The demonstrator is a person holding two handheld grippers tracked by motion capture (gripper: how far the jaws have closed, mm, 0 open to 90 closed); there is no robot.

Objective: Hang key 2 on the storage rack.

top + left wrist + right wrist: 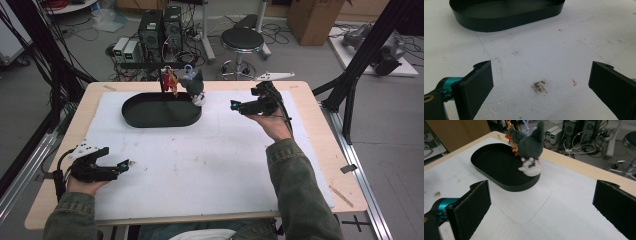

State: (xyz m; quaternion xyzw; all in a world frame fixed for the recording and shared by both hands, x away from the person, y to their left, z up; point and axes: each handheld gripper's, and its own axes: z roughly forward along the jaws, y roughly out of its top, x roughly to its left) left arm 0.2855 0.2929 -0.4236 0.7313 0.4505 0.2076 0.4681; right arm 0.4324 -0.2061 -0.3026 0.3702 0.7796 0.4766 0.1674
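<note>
Black oval shallow tray [150, 118] sits upper centre-left of the high view, on the white foam sheet [210, 160] that covers the light wooden worktop [320, 125]. Inside of the tray looks bare and dark.

Grey plush toy with pointed ears and a white muzzle [194, 86] hangs head-down at the tray's far right rim; in the right gripper view [530, 147] its pale face is right at the rim, can't tell if it touches. Just left of it a small red and orange figure [170, 82] hangs at the tray's back edge, partly hidden behind the plush in the right gripper view.

Right gripper [235, 106] is right of the tray, upper centre of the high view, held above the sheet by a hand with an olive sleeve [295, 185]. Jaws spread wide, nothing between them; its view looks toward tray and plush.

Left gripper [127, 163] is lower left of the high view, low over the sheet, well apart from the tray. Jaws spread wide, nothing held. Its view shows the tray's near wall [506, 21] at top and a brownish smudge [539, 86] on the sheet between the jaws.

Beyond the worktop: black round stool [242, 40], computer towers [160, 27], loose cables on the floor.
</note>
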